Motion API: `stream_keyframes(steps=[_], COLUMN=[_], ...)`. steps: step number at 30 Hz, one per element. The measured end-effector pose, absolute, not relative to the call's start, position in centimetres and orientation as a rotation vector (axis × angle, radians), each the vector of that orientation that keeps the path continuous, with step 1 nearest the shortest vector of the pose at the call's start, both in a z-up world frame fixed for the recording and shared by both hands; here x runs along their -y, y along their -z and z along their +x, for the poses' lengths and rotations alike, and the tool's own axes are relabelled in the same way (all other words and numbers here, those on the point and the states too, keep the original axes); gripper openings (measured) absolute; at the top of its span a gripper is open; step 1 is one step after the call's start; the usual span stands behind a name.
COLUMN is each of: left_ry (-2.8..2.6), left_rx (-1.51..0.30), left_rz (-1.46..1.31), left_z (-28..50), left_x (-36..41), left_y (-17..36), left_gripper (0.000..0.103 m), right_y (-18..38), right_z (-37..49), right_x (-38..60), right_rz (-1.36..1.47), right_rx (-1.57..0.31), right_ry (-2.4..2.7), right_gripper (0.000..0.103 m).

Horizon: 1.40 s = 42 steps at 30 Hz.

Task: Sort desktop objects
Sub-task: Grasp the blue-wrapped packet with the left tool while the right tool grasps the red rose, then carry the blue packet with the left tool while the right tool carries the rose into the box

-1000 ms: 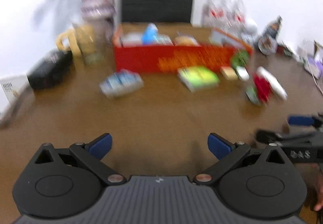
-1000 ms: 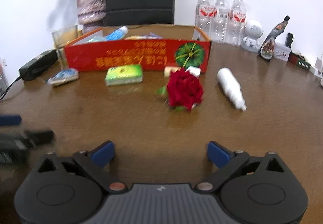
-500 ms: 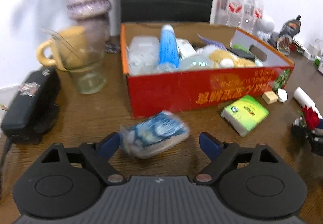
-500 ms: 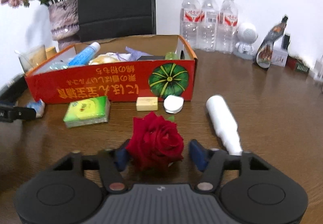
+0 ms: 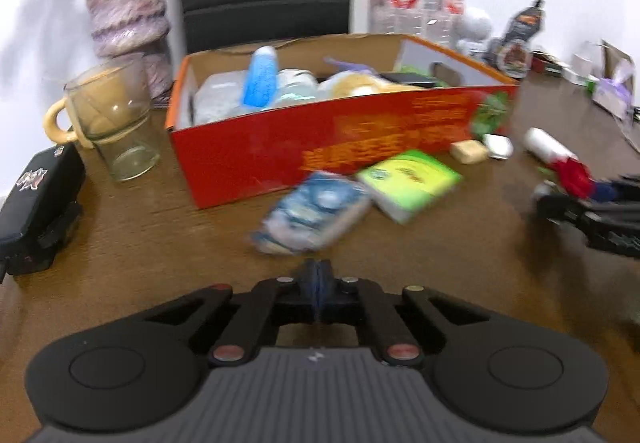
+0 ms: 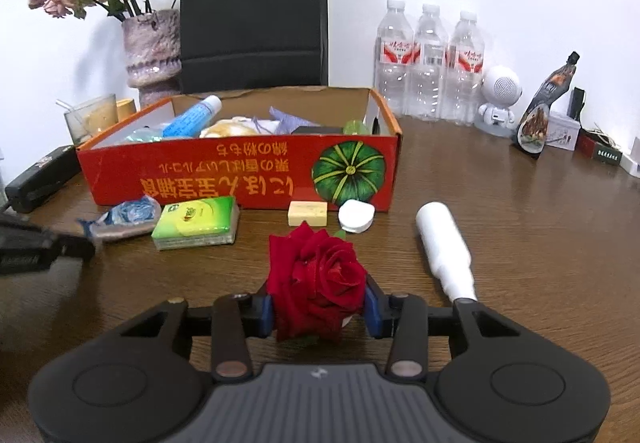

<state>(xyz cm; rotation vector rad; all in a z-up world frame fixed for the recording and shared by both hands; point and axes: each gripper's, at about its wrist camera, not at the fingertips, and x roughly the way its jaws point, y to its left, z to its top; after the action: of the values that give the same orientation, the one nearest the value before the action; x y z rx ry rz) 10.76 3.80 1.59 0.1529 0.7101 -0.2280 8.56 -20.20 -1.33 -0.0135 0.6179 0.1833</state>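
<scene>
Looking along the left gripper, its fingers are pressed together on an edge of the blue packet, which juts out at twelve o'clock, seemingly bound for the red box beyond. From the right gripper, the fingers are closing on the red rose (bloom squeezed between them), box at eleven o'clock on the table.

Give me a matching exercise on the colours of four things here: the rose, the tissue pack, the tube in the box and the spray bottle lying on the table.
Things:
1. rose
2. tissue pack
3. tube
4. spray bottle

Colours:
A. white
B. blue
C. red
D. green

Pairs: 1-C; 2-D; 3-B; 4-A
</scene>
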Motion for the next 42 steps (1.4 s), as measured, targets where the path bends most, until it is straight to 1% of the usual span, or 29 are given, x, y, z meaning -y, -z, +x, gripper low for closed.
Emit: stream_keyframes(steps=[1,2,3,6,7,8,10,11,12,13,14,15,16,17,18,20,23,26,29,32,34,38,42], left_ry=[0.222,0.215,0.206,0.221,0.230,0.239,0.258,0.268,0.280,0.293,0.304,0.311,0.319,0.318,0.293,0.255,0.224,0.235,0.245,0.226,0.220,0.173,0.174], left_rx=[-0.678,-0.642,-0.600,-0.541,-0.555,-0.573,-0.634,-0.662,-0.685,-0.707,-0.724,-0.725,-0.726,-0.726,-0.723,-0.721,-0.710,-0.656,-0.600,-0.576,-0.594,-0.639,-0.718], left_rz=[0.200,0.246,0.284,0.339,0.330,0.322,0.307,0.296,0.272,0.247,0.228,0.221,0.215,0.206,0.190,0.137,0.054,0.001,-0.013,-0.020,-0.052,-0.120,-0.193], left_z=[10.2,9.8,10.0,11.9,13.1,14.1,15.5,16.1,16.2,16.3,16.2,15.9,15.6,15.2,14.5,13.1,10.9,9.3,10.5,14.6,18.4,26.0,31.3], left_x=[-3.2,-2.7,-2.3,-1.9,-2.0,-2.2,-2.5,-2.6,-2.9,-3.1,-3.3,-3.2,-3.2,-3.2,-3.1,-3.0,-2.9,-3.2,-3.7,-3.8,-3.4,-2.3,-2.2], left_y=[-1.8,-2.1,-2.3,-2.4,-2.3,-2.0,-1.4,-1.1,-1.0,-0.9,-0.9,-0.8,-0.8,-0.7,-0.6,-0.7,-1.6,-4.2,-8.1,-11.0,-12.1,-12.1,-10.4], left_gripper=[0.036,0.082,0.103,0.102,0.102,0.099,0.087,0.066,0.054,0.052,0.043,0.031,0.027,0.020,0.017,0.013,0.012,0.012,0.012,0.012,0.013,0.013,0.012], right_y=[1.3,1.2,1.3,1.4,1.3,1.3,1.1,1.0,0.9,0.7,0.6,0.4,0.3,0.1,0.0,-0.4,-1.0,-2.1,-4.3,-7.3,-8.8,-10.1,-8.4], right_z=[8.4,8.4,8.5,8.6,8.6,8.6,8.5,8.5,8.5,8.5,8.6,8.7,8.9,9.1,9.2,9.2,8.5,8.2,8.7,11.4,14.7,23.8,32.0], right_x=[20.3,20.5,20.6,20.5,20.5,20.4,20.4,20.4,20.5,20.6,20.8,20.9,21.0,21.0,21.0,21.0,21.1,21.2,21.5,21.9,21.8,20.8,19.1], right_rz=[-0.009,-0.002,0.001,0.001,0.000,0.000,-0.001,-0.002,-0.004,-0.006,-0.007,-0.007,-0.008,-0.010,-0.014,-0.019,-0.012,-0.011,-0.008,-0.015,-0.012,0.000,-0.003], right_rx=[-0.617,-0.621,-0.626,-0.637,-0.639,-0.639,-0.639,-0.639,-0.637,-0.634,-0.632,-0.632,-0.633,-0.633,-0.635,-0.634,-0.609,-0.589,-0.543,-0.477,-0.468,-0.530,-0.659], right_ry=[-0.184,-0.186,-0.186,-0.190,-0.194,-0.199,-0.207,-0.206,-0.206,-0.207,-0.208,-0.210,-0.211,-0.211,-0.210,-0.214,-0.240,-0.254,-0.270,-0.258,-0.246,-0.244,-0.206], right_gripper=[0.040,0.040,0.040,0.040,0.040,0.040,0.040,0.040,0.040,0.040,0.040,0.040,0.040,0.040,0.040,0.040,0.040,0.040,0.040,0.040,0.040,0.040,0.040])
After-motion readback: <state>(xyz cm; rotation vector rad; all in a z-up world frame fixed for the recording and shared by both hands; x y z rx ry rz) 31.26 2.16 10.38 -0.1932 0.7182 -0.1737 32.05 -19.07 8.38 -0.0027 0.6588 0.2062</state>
